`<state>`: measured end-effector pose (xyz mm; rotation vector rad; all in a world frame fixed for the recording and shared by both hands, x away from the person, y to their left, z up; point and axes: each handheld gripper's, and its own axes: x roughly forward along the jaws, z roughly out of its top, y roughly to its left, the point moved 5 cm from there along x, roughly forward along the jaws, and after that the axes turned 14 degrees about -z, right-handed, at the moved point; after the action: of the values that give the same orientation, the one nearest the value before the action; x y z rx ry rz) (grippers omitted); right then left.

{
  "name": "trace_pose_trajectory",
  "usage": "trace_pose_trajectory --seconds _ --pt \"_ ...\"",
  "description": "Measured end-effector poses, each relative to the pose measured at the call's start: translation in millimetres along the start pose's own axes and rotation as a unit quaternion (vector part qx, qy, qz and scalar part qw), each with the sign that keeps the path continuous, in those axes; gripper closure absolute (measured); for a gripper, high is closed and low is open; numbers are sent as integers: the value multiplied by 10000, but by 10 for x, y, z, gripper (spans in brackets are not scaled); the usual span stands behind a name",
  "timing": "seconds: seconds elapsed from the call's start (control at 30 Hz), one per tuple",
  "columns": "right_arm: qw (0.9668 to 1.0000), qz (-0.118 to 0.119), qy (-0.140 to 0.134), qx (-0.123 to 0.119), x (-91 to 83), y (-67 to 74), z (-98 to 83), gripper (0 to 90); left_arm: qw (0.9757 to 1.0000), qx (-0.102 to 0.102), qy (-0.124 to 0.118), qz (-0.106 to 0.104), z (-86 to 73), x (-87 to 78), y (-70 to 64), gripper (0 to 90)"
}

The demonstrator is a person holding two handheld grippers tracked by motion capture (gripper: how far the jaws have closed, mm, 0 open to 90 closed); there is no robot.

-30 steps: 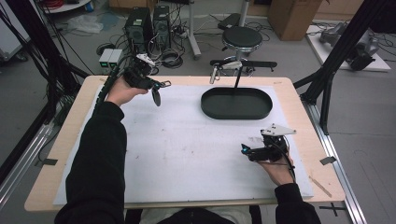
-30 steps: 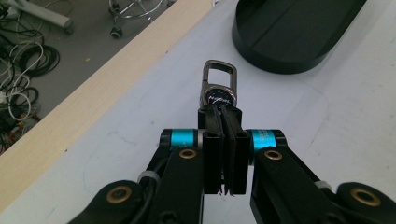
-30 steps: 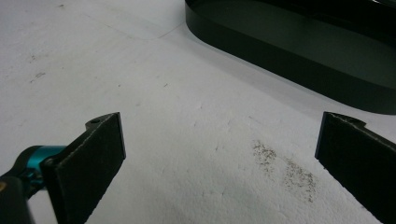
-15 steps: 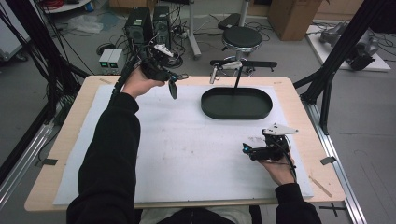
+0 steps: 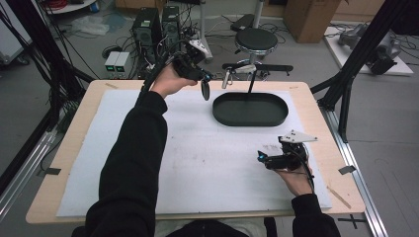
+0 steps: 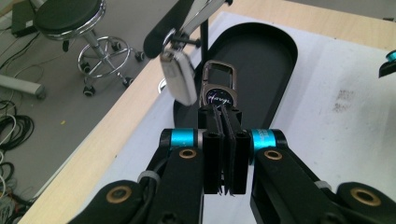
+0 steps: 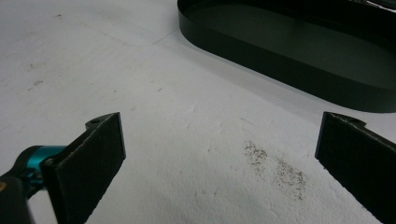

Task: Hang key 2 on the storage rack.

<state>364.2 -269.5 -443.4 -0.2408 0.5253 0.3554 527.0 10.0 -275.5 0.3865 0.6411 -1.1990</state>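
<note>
The left tool [image 5: 197, 74] has swung from the far left corner of the desk [image 5: 74, 143] across to the small stand [image 5: 252, 79] behind the black oval tray [image 5: 249, 109], which suggests the key fob [image 6: 218, 95] is about to be hung on its bar. Its jaws are clamped tight on the fob's strap, the metal clasp held just beside a silver tag [image 6: 178, 77] already hanging from the bar. The right tool [image 5: 276, 159] rests low over the white mat [image 5: 197, 163], jaws spread wide and holding nothing
</note>
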Motion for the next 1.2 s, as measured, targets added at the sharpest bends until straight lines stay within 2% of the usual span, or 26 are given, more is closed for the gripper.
trace_pose_trajectory --seconds 0.27,0.4,0.77,0.97,1.2 --pt "10000 1 -14 21 -2 -13 -2 8 9999 108 -4 32 163 169 -37 872" --pt "10000 1 -12 36 -5 -17 -2 8 9998 187 16 -6 233 288 -87 872" --pt "10000 21 -16 54 -7 -15 1 8 9995 326 -11 52 422 640 -139 871" --pt "10000 21 -42 74 -19 -24 4 8 9993 362 77 46 488 809 -119 871" --pt "10000 19 -46 69 -22 -22 4 8 9994 276 15 217 520 933 -42 871"
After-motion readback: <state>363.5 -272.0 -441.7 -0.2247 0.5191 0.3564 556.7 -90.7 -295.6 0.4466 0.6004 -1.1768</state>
